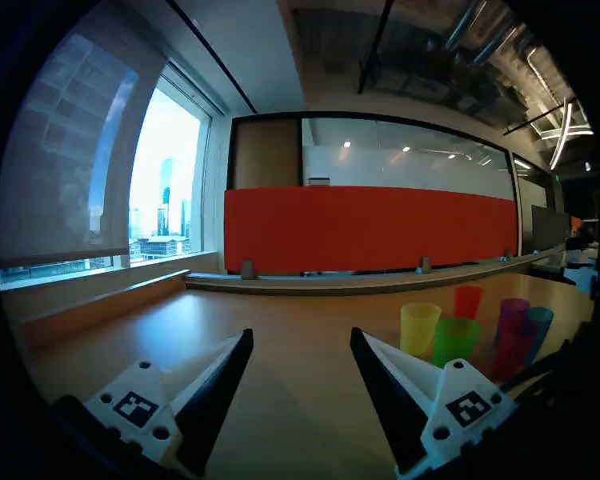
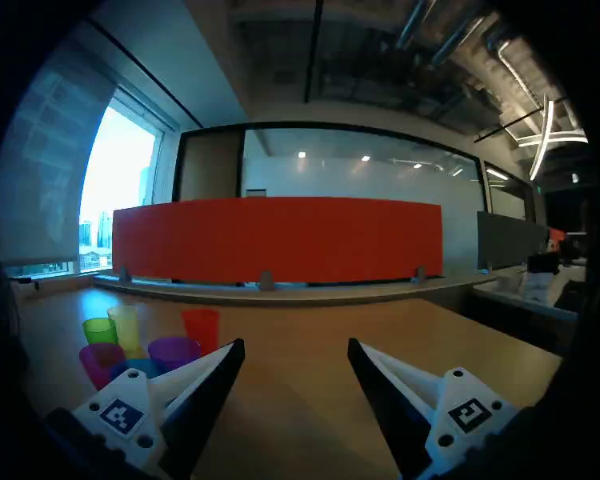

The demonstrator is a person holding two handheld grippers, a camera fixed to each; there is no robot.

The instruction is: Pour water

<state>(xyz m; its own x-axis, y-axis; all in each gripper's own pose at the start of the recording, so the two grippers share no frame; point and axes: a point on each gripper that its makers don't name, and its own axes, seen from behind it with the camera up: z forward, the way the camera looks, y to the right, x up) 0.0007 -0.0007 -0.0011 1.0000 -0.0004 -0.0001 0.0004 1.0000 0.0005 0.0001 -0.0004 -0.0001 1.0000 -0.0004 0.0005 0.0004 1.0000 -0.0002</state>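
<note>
Several coloured plastic cups stand together on the wooden table. In the left gripper view they sit at the right: a yellow cup, a green cup, a red cup, a purple cup and a teal cup. My left gripper is open, its fingers over bare table to the left of the cups. In the right gripper view the same group lies at the lower left: green cup, yellow cup, red cup, purple cup. My right gripper is open with nothing between its fingers.
A long red divider panel runs along the table's far edge. A bright window and a wooden sill lie to the left. Desks with monitors stand at the far right.
</note>
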